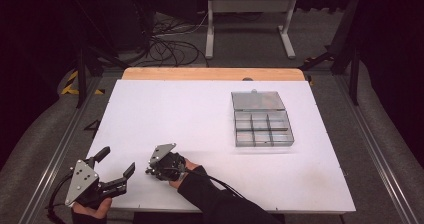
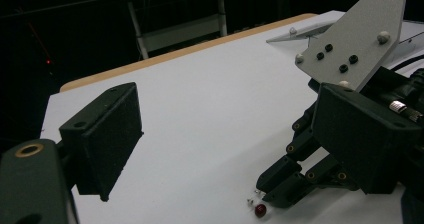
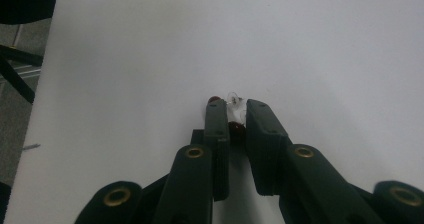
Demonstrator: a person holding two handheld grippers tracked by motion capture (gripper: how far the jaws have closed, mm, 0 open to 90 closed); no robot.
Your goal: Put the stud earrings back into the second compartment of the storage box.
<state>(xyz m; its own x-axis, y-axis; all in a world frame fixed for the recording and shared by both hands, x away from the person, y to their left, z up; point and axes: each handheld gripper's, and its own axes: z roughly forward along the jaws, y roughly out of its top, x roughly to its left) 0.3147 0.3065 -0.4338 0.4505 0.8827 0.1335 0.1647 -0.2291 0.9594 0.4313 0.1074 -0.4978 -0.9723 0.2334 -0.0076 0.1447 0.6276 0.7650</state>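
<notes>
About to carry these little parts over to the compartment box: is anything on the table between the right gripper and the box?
Nothing visible. The white table lies bare between the right gripper, its jaws closed around the small parts, and the open compartment box.

Left tool [image 2: 220, 149] spread wide; right tool [image 2: 280, 186] tips beside small red bead [image 2: 260, 210]

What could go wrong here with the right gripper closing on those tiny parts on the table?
1. The right gripper has its fingers nearly closed around tiny parts: a clear piece and red beads. It may pinch several at once, or squeeze one out sideways.
2. A bead could roll across the smooth white table.
3. The compartment box sits far off, so a weak grip might drop a part on the way.
</notes>
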